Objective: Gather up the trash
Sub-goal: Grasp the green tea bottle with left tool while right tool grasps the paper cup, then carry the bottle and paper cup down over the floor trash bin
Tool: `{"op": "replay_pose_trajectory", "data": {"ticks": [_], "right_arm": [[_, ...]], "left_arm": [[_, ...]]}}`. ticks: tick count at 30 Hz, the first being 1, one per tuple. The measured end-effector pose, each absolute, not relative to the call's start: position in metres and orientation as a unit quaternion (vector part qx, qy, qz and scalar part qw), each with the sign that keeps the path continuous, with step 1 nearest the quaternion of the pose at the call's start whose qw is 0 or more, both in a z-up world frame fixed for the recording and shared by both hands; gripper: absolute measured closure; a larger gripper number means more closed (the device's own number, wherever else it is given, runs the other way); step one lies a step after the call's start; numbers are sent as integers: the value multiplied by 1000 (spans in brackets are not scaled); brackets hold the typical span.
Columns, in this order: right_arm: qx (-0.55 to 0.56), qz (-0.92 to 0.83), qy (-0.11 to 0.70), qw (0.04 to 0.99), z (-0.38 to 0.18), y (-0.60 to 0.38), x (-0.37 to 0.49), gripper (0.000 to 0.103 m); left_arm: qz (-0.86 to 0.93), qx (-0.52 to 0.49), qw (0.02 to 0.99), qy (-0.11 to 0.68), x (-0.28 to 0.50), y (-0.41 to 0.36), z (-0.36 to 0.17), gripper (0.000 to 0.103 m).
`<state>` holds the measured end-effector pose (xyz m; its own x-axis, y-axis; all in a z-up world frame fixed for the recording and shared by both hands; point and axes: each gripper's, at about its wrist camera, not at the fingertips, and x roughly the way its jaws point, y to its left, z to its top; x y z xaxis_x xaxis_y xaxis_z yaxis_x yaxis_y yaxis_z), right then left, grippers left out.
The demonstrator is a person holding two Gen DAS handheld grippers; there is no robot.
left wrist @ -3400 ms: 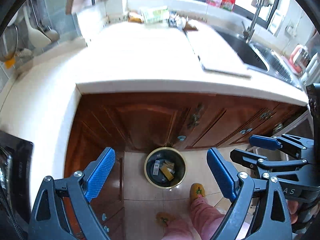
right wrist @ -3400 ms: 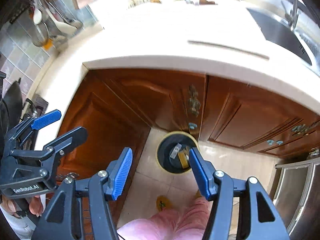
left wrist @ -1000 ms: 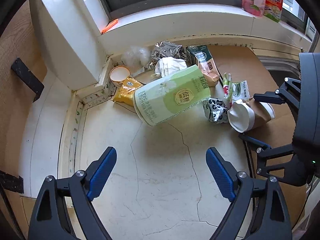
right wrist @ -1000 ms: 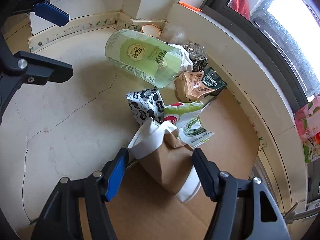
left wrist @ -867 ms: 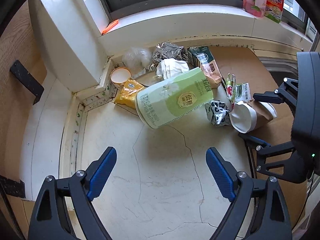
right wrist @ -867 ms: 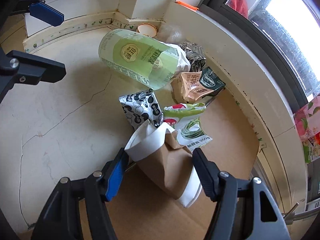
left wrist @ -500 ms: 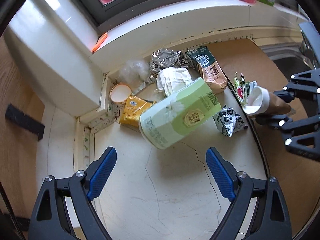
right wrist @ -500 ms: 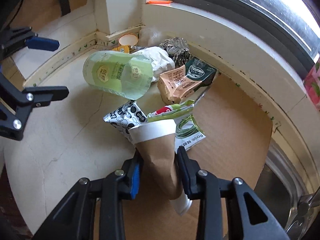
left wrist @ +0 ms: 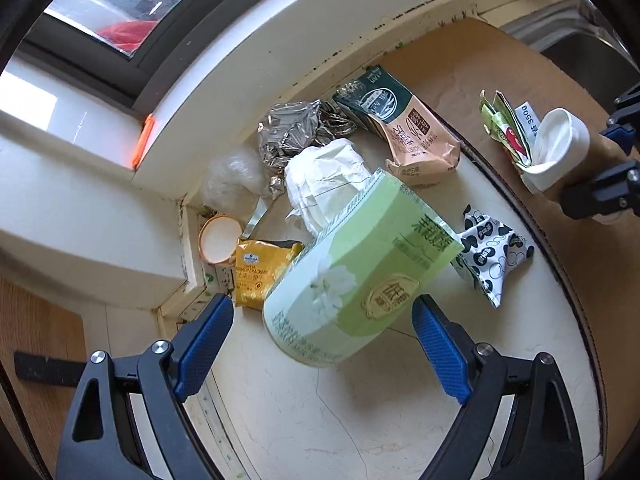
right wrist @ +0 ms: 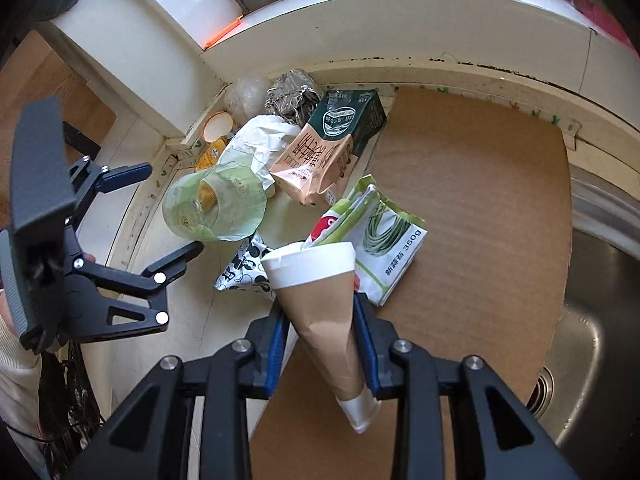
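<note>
My right gripper (right wrist: 322, 338) is shut on a crushed brown paper cup (right wrist: 320, 304) with a white rim and holds it above the brown cardboard sheet (right wrist: 480, 208); the cup also shows in the left wrist view (left wrist: 560, 152). My left gripper (left wrist: 320, 344) is open, its blue pads either side of the near end of a large green wrapper (left wrist: 360, 276), which lies on the cream counter. The left gripper shows in the right wrist view (right wrist: 160, 220) beside the green wrapper (right wrist: 216, 208).
Trash is piled in the counter corner: a black-and-white packet (left wrist: 488, 252), a green bean packet (right wrist: 380, 240), a brown-and-green bag (left wrist: 408, 136), crumpled foil (left wrist: 292, 132), white paper (left wrist: 324, 176), a yellow cracker packet (left wrist: 260, 268), a small cup (left wrist: 218, 240). A steel sink (right wrist: 592, 280) lies right.
My right gripper has shut on the paper cup and lifted it off the cardboard. My left gripper has moved forward to the green wrapper, still open.
</note>
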<state>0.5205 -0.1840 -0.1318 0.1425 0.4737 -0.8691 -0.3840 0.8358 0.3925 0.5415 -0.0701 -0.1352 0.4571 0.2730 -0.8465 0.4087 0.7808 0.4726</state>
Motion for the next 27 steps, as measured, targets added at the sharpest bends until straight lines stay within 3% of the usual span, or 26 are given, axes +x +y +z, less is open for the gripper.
{"op": "replay_pose_trajectory", "data": {"ticks": [5, 7, 8, 18, 27], "right_arm": [[45, 309, 592, 743, -134, -182, 518, 71], [47, 314, 592, 741, -133, -184, 516, 71], [48, 317, 591, 740, -133, -184, 516, 71], [66, 334, 591, 731, -129, -190, 503, 72], [80, 340, 592, 726, -117, -187, 482, 72]], "left_arm": [[-58, 343, 776, 526, 552, -83, -145, 13], [-70, 348, 770, 531, 552, -88, -149, 31], [-72, 350, 767, 532, 552, -90, -151, 33], [-77, 224, 798, 554, 552, -68, -125, 38], [-64, 88, 810, 576, 496, -32, -96, 38]]}}
